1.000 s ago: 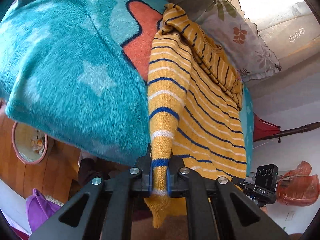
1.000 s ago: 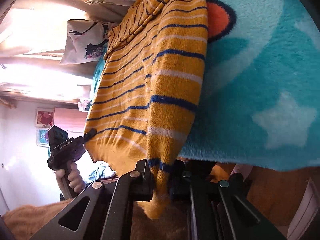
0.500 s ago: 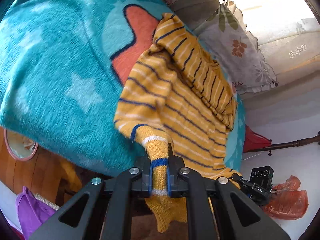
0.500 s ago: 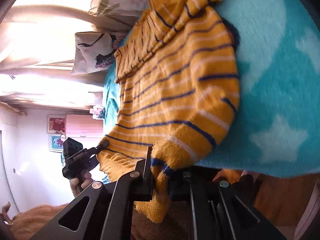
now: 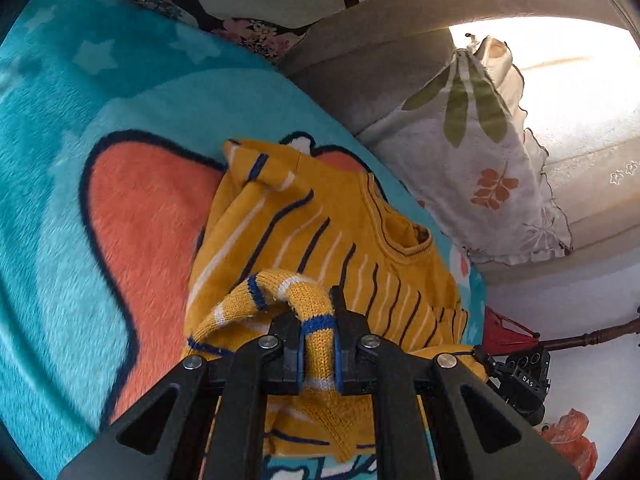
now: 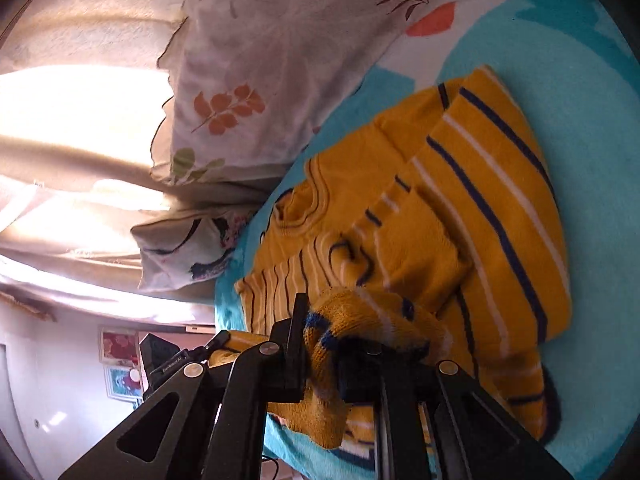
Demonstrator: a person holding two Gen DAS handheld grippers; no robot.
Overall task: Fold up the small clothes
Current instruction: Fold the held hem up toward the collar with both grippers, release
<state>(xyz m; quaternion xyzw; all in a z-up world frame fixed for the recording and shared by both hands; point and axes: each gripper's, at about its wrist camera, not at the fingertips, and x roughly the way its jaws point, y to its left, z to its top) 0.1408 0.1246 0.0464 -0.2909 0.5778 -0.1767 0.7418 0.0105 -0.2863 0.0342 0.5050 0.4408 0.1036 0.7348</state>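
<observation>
The small mustard-yellow knitted sweater with dark blue and white stripes (image 5: 320, 240) lies on the fluffy turquoise blanket with an orange shape and pale stars (image 5: 80, 200), right in front of both hand-held grippers. A second ago it was stretched out long and flat, with its bottom edge hanging over the side of the bed. Now that edge has been lifted and carried forward over the body, toward the round neck hole (image 5: 404, 236). So the sweater is now bent in half, and the fold is nearly made.

The left hand-held gripper (image 5: 319, 354) is closed tight on one striped bottom corner, and the cloth loops up and over just ahead of it. The right hand-held gripper (image 6: 322, 356) pinches the other corner, which bunches up between its jaws.

I think the next step is to lay the corners down near the neck and let go.

There are no boxes or baskets here. A white pillow with leaf prints (image 5: 480, 152) sits beyond the sweater, to the right of the left hand-held gripper.
</observation>
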